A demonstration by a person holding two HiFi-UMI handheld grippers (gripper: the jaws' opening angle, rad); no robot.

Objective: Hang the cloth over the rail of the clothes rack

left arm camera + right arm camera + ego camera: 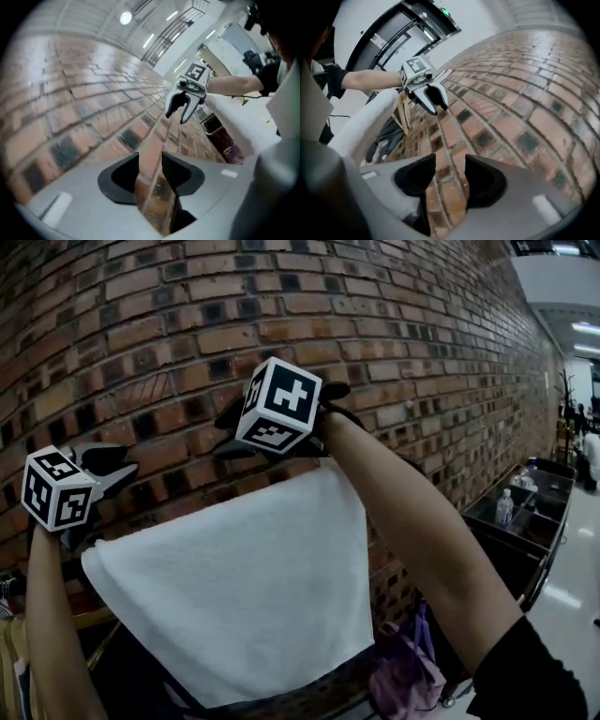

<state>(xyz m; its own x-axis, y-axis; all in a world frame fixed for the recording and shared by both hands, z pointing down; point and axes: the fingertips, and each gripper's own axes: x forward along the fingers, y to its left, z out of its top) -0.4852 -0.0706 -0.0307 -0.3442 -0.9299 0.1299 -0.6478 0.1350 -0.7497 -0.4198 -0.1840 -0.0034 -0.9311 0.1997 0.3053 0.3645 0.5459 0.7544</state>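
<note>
The right tool (pixel 450 161), raised close in front of the head camera, has its jaws wide apart. Between them only the brick wall (pixel 141 324) shows, so it holds nothing. The left tool (pixel 150 157) is also wide and empty, with the same wall between its jaws.

The cloth (pixel 244 596) hangs below both tools as a flat white sheet. Its upper edge runs just under the right tool, and its left corner sits lower, under the left tool. Neither tool seems to touch it. The rail itself is hidden under the cloth.

I judge that the cloth is already released and that the step in hand is to move away. To do this well, lift both tools straight up and back with the jaws kept wide, so that no pad catches the fabric. The upper edge looks slanted, so one side could slide down.
</note>
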